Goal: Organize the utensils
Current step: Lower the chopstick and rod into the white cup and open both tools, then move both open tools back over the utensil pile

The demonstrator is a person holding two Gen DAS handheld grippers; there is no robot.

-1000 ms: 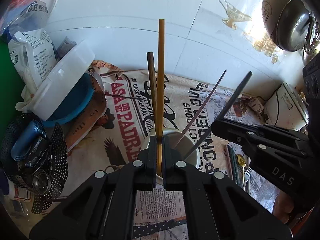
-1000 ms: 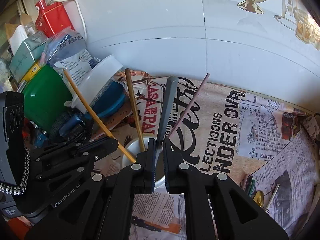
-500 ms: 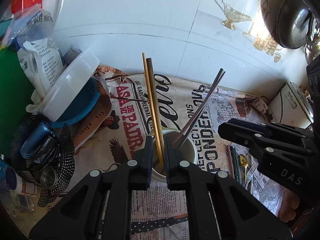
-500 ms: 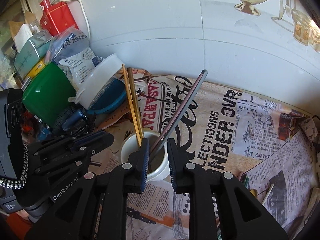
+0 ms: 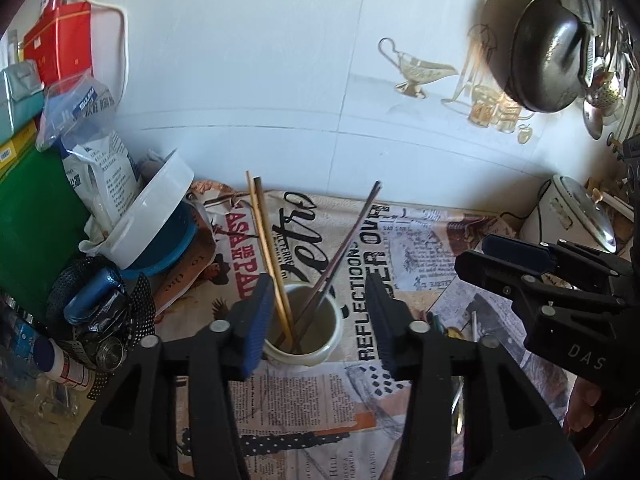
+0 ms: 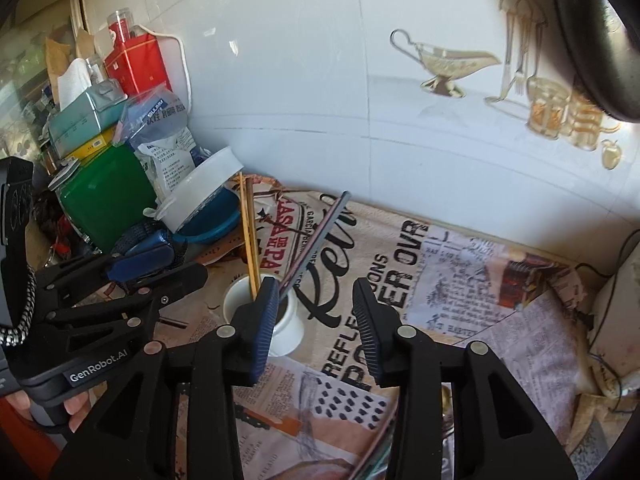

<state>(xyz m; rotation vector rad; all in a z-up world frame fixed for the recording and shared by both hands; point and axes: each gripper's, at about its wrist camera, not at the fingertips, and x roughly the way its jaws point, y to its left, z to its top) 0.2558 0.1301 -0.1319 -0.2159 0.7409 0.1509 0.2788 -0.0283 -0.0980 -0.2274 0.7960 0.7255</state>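
left gripper (image 5: 318, 312): jaws apart, about mid-width, have just been opening; nothing clamped. Cup and sticks show in the gap beyond the blue pads, pads not pressing on them. Left pad (image 5: 258, 320) sits just in front of the wooden pair as seen from left wrist cam; touch or not, can't tell.
right gripper (image 6: 316, 324): jaws apart, narrower than the left's, also just been opening; empty. Left pad (image 6: 266, 320) overlaps cup rim in right wrist view, contact unclear.
cup (image 5: 304, 354): white, upright on the newspaper, between both grippers' fingers in each view.
wooden chopsticks (image 5: 266, 252): 2 light sticks, standing in cup, leaning left/back toward wall, side by side, tips close together.
dark chopsticks (image 5: 344, 248): 2 thin dark/pinkish sticks, in same cup, leaning right/back; cross the wooden pair low inside cup.
newspaper (image 5: 408, 240): covers counter under cup, big black lettering.
loose utensils (image 5: 460, 328): some lying flat on paper to the right of cup, partly hidden behind gripper; type unclear.
clutter left (image 5: 156, 216): white tub over blue bowl, tilted; bags, green box, red box behind.
wall (image 5: 280, 80): white tile w/ gold decal, dark pan hanging at upper right.
hands: fingers of a person's hand (image 6: 78, 404) on left gripper handle, seen low left in right wrist cam.
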